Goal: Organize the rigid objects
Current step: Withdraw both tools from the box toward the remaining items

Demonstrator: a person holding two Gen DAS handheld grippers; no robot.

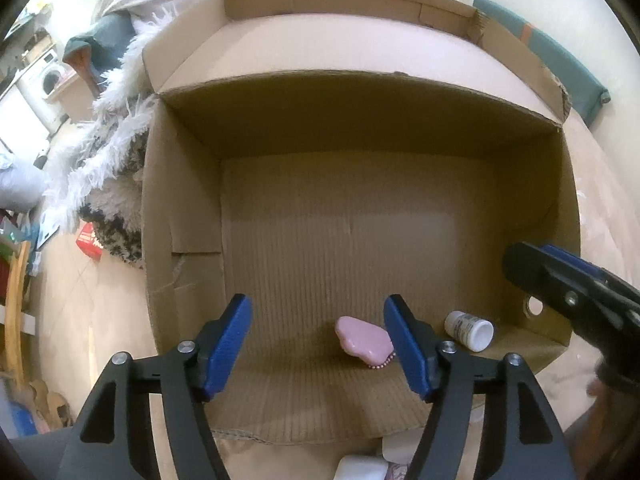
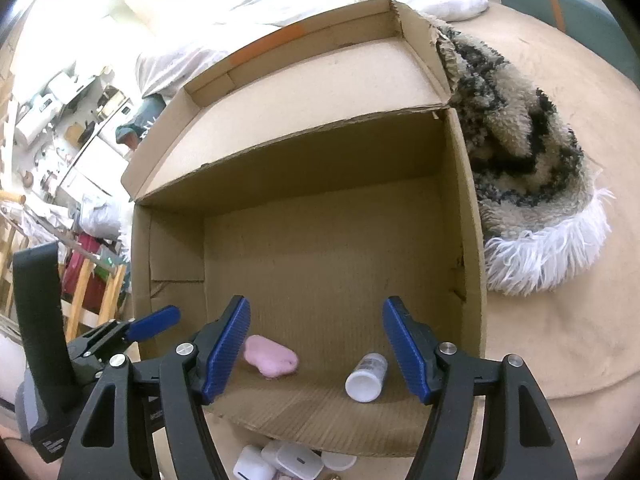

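Both grippers [image 1: 318, 344] [image 2: 316, 346] hung wide and empty over the brown cardboard box [image 1: 184, 208], apparently having dropped the pink heart-shaped case [image 1: 362, 340] and the white plastic bottle [image 2: 366, 378] near its front edge.

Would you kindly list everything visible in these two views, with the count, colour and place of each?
cardboard box: one, brown, open-topped, on the beige surface.
pink brush: one, pink, lying on the box floor near its front wall.
white bottle: one, white, lying on its side in the box, right of the brush.
small cases: several, white, outside the box by its front wall.
shaggy rug: one, cream and black with a white fringe, beside the box.
red packet: one, red, on the surface left of the box.
left gripper: one, black with blue fingers, open above the brush.
right gripper: one, black with blue fingers, open above the bottle.
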